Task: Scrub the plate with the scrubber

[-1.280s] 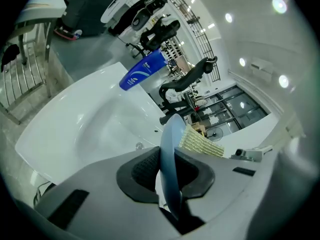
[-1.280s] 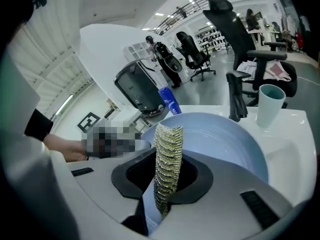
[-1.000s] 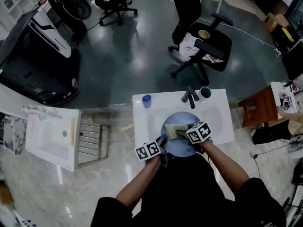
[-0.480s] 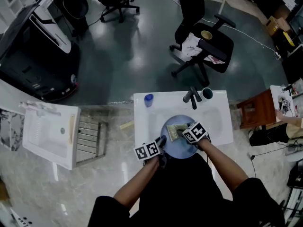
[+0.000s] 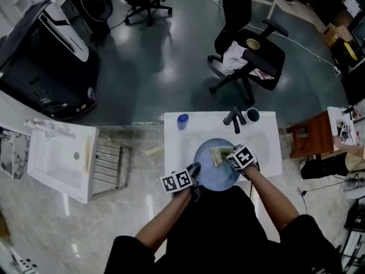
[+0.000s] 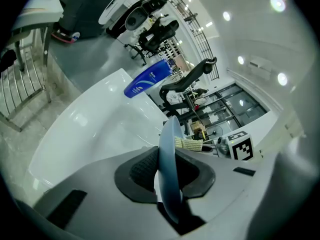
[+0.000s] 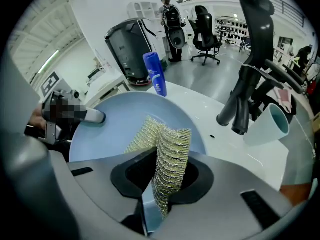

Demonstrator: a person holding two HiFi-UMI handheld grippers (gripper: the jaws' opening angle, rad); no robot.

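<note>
A white sink [image 5: 173,148] sits in the middle of the head view, and a round blue plate [image 5: 212,178] lies in its basin. The left gripper [image 5: 195,170] is at the plate's near left edge. In the left gripper view the plate's rim stands edge-on between the two dark pads, which press on it from both sides. The jaws have just been opening a little, but the rim is clamped between them.

The right gripper [image 5: 229,155] is over the far right part of the plate and points steeply down. Its jaws are closed on a yellow-green mesh scrubber [image 7: 167,156]. The scrubber is folded and pinched between the pads. Its free end fans out past the jaw tips onto the plate's blue face.

A dark tap [image 5: 234,117] stands on the far rim of the sink, with a pale cup [image 5: 252,115] just to its right. A blue bottle [image 5: 182,121] stands at the sink's far left corner, well apart from the tap.

Beyond the sink, on the grey floor, a black office chair [image 5: 254,53] has cloths lying on its seat. A brown wooden stool [image 5: 311,131] stands to the right of the sink. To the left of the sink a metal rack [image 5: 108,165] rests on the pale stone floor.
</note>
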